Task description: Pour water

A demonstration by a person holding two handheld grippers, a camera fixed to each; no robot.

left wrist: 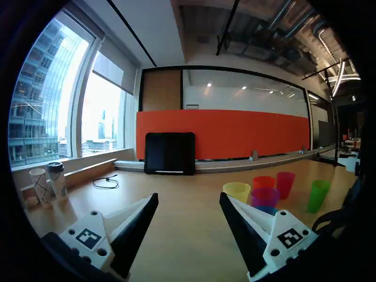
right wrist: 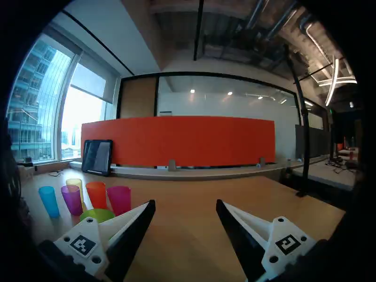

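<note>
wooden tabletop (left wrist: 188, 225) runs wide under both views. behind it we see one long orange partition (left wrist: 225, 134), and big windows (left wrist: 47, 103) on the left. one black flat panel (left wrist: 169, 153) leans upright against the partition.

left tongs (left wrist: 188, 195): the two fingers are spread wide over bare tabletop with nothing between them. right tongs (right wrist: 184, 202): same, spread and holding nothing.

we count six plastic cups, one of each colour, all upright on the tabletop. in the left gripper view the yellow cup (left wrist: 237, 190), orange cup (left wrist: 263, 182), pink cup (left wrist: 285, 183) and purple cup (left wrist: 265, 196) bunch together just past the right-hand finger. the blue cup (left wrist: 268, 210) is partly hidden behind that finger. the green cup (left wrist: 318, 195) stands apart to the right. in the right gripper view the same six sit at lower left, green nearest the left-hand finger. we cannot tell whether any holds water.

two paper cups stand on the window ledge, well apart from the rest: one white patterned cup (left wrist: 39, 185) and one lidded cup (left wrist: 56, 178). one thin black cable (left wrist: 105, 182) lies on the tabletop near them.
</note>
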